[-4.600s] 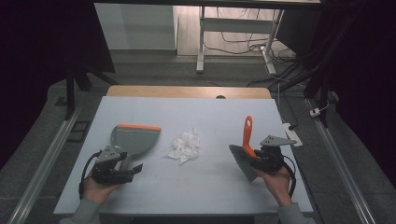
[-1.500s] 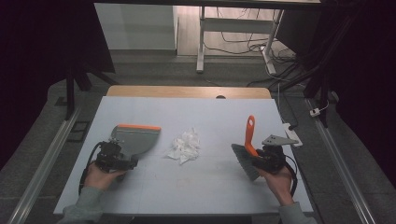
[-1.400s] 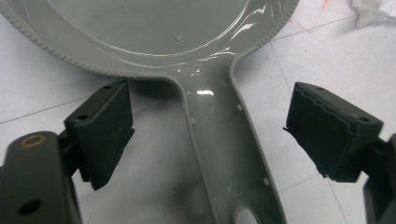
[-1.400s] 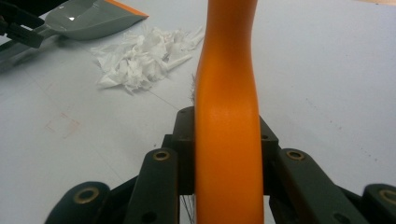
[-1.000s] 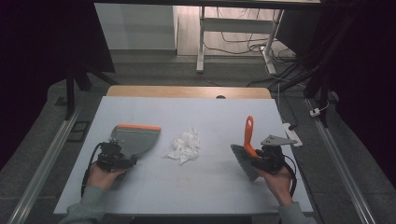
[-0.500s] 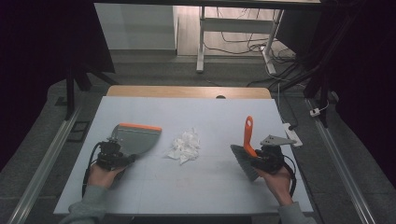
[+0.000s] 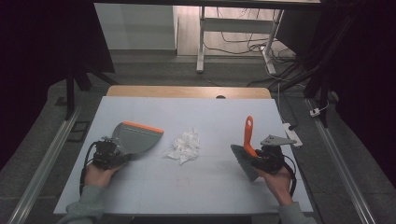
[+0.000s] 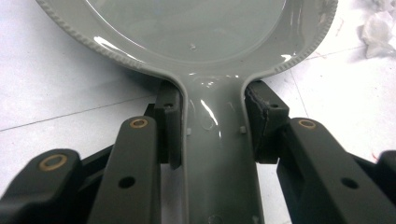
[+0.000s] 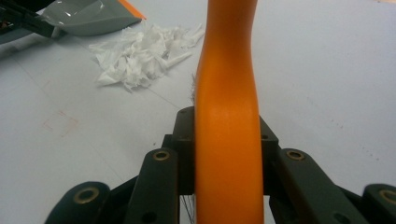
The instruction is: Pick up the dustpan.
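Between left claw (image 8: 212, 135) pads, dustpan (image 8: 205, 56) handle (right claw (image 9: 227, 135): brush (image 9: 227, 93)).

**Pale tabletop carrying dustpan and paper scraps**

A pale blue-white rectangular table (image 7: 196, 186) with a wooden far edge is bearing a grey plastic dustpan with an orange lip (image 7: 136, 137), lying flat at its left, and a heap of shredded white paper (image 7: 185, 146) sitting just beside it near the middle

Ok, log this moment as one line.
left tool: just closed on dustpan handle | right tool: gripping brush | paper scraps: unswept
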Demonstrator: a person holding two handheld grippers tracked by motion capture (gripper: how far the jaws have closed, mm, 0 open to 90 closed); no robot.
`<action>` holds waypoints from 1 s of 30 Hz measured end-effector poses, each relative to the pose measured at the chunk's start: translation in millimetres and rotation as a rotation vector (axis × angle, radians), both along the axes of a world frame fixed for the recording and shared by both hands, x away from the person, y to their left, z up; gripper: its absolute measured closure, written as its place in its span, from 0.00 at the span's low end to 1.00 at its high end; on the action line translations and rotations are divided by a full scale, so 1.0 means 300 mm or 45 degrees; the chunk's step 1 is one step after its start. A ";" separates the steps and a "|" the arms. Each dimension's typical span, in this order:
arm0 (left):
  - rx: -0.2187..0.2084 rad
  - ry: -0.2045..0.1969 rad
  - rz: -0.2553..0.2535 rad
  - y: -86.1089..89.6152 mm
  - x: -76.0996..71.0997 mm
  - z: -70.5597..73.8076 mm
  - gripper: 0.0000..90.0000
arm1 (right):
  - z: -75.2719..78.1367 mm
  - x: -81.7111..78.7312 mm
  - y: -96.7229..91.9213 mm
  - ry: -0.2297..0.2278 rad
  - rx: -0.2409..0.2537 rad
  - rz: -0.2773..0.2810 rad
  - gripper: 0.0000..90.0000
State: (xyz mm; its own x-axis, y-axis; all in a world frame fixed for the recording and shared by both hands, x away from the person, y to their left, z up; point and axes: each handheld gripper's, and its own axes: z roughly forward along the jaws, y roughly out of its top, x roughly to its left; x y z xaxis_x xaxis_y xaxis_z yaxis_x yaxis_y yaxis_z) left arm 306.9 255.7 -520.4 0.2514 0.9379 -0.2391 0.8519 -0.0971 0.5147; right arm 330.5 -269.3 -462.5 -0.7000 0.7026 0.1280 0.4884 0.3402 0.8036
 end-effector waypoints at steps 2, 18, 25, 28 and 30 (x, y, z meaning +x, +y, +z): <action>0.008 -0.015 -0.006 0.002 -0.001 0.004 0.69 | 0.005 -0.001 -0.004 -0.008 0.014 -0.004 0.78; -0.017 -0.136 -0.103 0.063 -0.029 0.045 0.69 | 0.018 -0.002 -0.008 -0.023 0.035 -0.014 0.78; -0.019 -0.173 -0.144 0.094 -0.044 0.061 0.69 | 0.021 -0.002 -0.016 -0.028 0.042 -0.022 0.78; -0.020 -0.190 -0.167 0.105 -0.055 0.075 0.69 | 0.023 -0.002 -0.017 -0.031 0.046 -0.025 0.78; -0.026 -0.199 -0.189 0.114 -0.064 0.086 0.69 | 0.024 -0.002 -0.018 -0.034 0.049 -0.024 0.78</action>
